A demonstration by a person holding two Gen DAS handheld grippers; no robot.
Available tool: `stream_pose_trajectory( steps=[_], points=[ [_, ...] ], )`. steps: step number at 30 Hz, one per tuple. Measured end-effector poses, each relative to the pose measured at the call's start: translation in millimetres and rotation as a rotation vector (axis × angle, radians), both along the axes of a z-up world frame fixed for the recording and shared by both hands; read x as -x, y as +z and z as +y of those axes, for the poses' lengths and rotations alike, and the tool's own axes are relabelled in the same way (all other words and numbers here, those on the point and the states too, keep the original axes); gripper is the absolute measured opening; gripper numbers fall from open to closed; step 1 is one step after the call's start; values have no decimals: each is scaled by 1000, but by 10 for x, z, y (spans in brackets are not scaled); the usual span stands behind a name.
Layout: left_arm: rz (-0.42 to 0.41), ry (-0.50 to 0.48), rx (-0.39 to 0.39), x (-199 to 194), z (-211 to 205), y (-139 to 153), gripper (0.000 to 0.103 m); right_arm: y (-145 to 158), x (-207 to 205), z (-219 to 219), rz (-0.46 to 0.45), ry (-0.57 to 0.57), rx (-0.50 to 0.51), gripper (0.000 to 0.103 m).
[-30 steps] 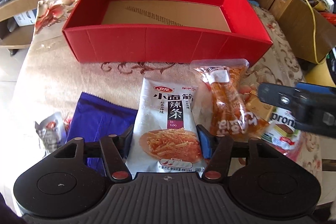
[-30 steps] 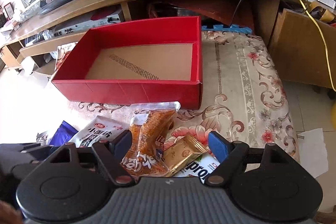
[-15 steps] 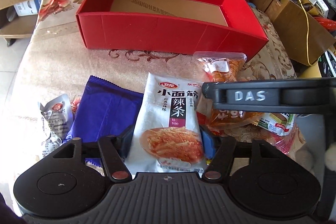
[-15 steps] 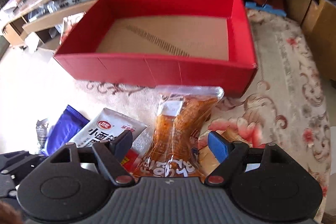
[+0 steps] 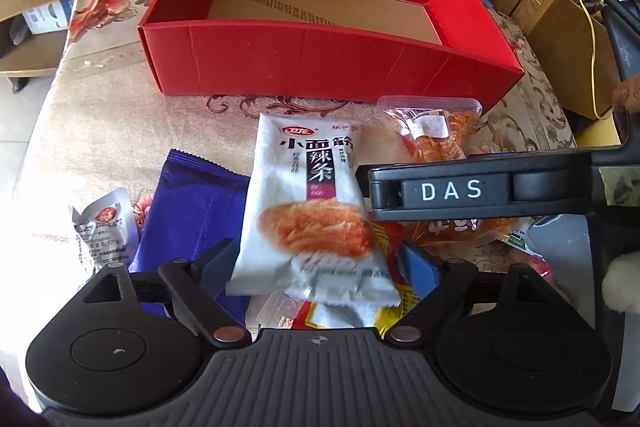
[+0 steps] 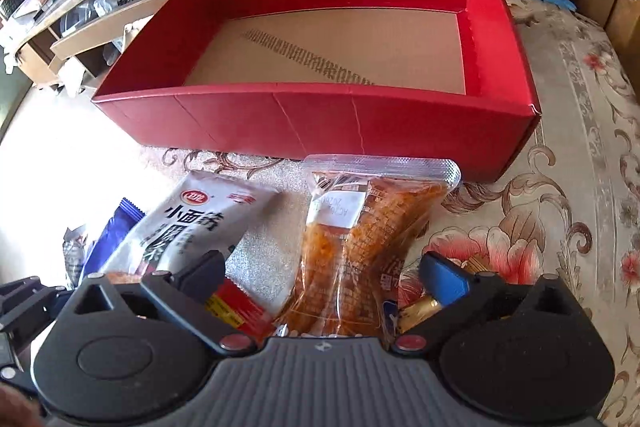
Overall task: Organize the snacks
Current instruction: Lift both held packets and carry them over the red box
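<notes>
A red open box point(image 5: 320, 55) with a bare cardboard floor stands at the far side of the table; it also shows in the right wrist view point(image 6: 320, 119). My left gripper point(image 5: 316, 263) is open around the lower end of a white spicy-strip packet point(image 5: 308, 211), which looks lifted and blurred at its bottom. My right gripper point(image 6: 324, 275) is open with a clear bag of orange snacks point(image 6: 360, 239) between its fingers. The right gripper's body crosses the left wrist view point(image 5: 480, 191).
A blue packet point(image 5: 192, 211) and a small silver sachet point(image 5: 100, 231) lie to the left. Red, yellow and gold wrappers point(image 6: 236, 307) lie under the grippers. The floral tablecloth point(image 6: 560, 187) stretches right. Shelves, cardboard boxes point(image 5: 560, 39) and cables stand behind.
The left gripper's jaws have widened and the white packet has shifted and tilted between them. The right gripper has moved forward and down over the orange snack bag.
</notes>
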State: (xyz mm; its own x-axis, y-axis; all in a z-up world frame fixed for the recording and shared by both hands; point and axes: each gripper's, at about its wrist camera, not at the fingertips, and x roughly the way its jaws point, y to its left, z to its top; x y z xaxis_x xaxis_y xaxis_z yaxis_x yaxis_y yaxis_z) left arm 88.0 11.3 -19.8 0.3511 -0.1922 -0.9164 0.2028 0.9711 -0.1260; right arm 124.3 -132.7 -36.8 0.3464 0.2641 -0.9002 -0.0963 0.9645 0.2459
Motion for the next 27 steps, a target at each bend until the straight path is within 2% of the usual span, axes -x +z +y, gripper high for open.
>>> stream_pose_trajectory(
  steps=[2,4,5,6,8,9,18,23,25,27],
  points=[
    [3,-1,2,9,3,-1,92,4,-2,58,6,56,40,103],
    [5,2,10,18,27,7,92,20,37,86,-6,77,66,98],
    [5,3,12,29,49,15,92,42,59,82,-14,77,92,87],
    [3,7,12,30,69,25,92,66,91,79,-26,78,123,71],
    [5,13,18,29,112,54,92,105,163,29,-48,77,152,52],
    [6,16,23,24,126,69,92,115,187,-24,-52,75,146,49],
    [-9,36,43,-185,18,152,92,268,233,-320,-60,35,77,41],
    [21,48,-3,-322,-87,-18,91,276,236,-377,-61,23,56,40],
    [3,39,-33,-331,-118,-25,91,274,229,-395,-61,17,52,40],
    [-3,40,-53,-329,-129,-33,86,272,222,-406,-58,12,43,40]
  ],
)
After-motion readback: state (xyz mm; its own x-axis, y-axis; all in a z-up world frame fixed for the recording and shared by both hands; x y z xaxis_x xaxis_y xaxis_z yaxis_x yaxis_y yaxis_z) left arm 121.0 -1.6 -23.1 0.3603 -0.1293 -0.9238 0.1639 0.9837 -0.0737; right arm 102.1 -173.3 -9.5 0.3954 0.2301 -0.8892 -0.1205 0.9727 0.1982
